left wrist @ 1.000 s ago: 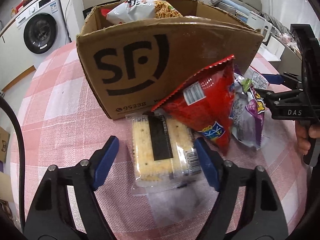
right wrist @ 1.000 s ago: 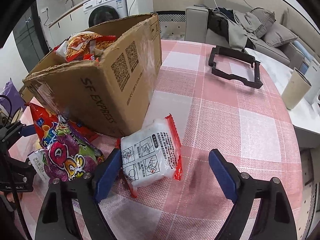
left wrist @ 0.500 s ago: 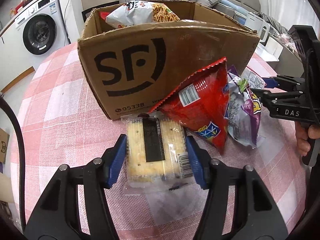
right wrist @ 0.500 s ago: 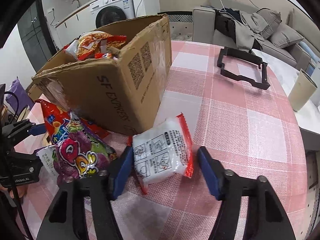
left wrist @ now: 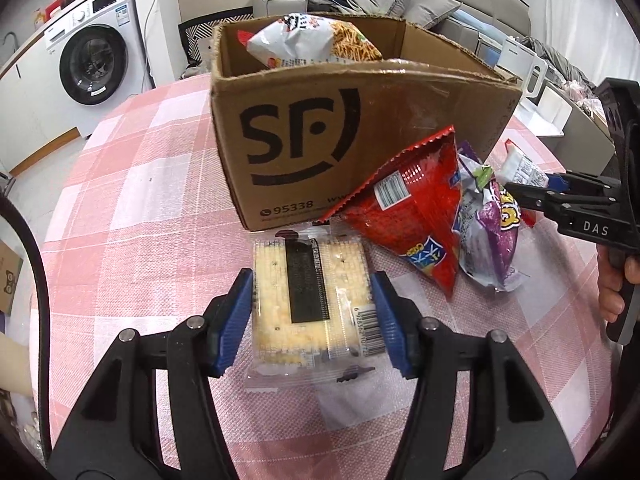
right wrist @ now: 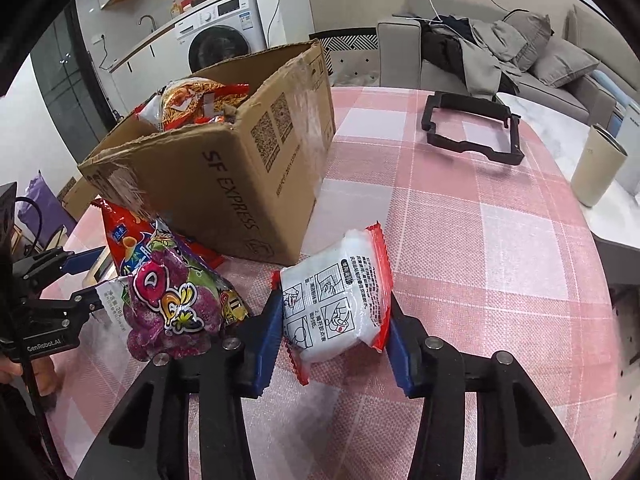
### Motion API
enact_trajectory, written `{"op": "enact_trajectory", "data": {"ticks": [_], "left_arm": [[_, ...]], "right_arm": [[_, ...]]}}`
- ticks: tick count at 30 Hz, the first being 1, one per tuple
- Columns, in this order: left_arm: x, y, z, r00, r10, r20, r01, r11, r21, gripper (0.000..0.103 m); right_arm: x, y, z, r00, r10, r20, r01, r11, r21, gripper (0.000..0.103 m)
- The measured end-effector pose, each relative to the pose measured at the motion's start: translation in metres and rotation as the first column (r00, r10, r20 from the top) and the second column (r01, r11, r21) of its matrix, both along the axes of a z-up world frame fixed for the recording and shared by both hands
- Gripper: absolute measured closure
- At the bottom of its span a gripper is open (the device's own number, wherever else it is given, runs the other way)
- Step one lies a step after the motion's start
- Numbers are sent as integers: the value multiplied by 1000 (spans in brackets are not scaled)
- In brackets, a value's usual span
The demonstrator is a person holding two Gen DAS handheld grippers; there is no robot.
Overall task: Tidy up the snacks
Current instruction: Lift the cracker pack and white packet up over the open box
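Note:
My left gripper (left wrist: 312, 316) is shut on a clear pack of yellow crackers (left wrist: 310, 304) lying on the pink checked tablecloth. My right gripper (right wrist: 334, 338) is shut on a white and red noodle packet (right wrist: 334, 310), which is tilted up off the cloth. An open SF cardboard box (left wrist: 320, 148) stands behind both, also in the right wrist view (right wrist: 240, 184), with a noodle-snack bag (left wrist: 312, 42) inside. A red chip bag (left wrist: 412, 216) and a purple bag (right wrist: 172, 300) lean at the box's corner between the grippers.
A black plastic frame (right wrist: 472, 128) lies on the far side of the table and a cream cup (right wrist: 598, 170) stands at its right edge. A washing machine (left wrist: 92, 60) and a grey sofa (right wrist: 480, 52) stand beyond the round table.
Both grippers moved forward and closed. The left one now squeezes the cracker pack. The right one has clamped the noodle packet and tipped it up.

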State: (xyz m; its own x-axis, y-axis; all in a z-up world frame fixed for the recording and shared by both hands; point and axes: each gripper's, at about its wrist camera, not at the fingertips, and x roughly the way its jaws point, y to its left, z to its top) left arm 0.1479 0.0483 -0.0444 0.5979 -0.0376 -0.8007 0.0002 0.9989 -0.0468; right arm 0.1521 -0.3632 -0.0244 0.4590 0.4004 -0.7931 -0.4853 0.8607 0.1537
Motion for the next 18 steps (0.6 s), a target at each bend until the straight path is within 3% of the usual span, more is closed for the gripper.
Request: {"op": "enact_trajectory", "data": {"ticks": [18], "left_arm": [[-44,11,35,996,59,70,-58,998,-14,47]], "right_arm": [[-31,-12,34,997,-37,66,31,996,83,56]]}}
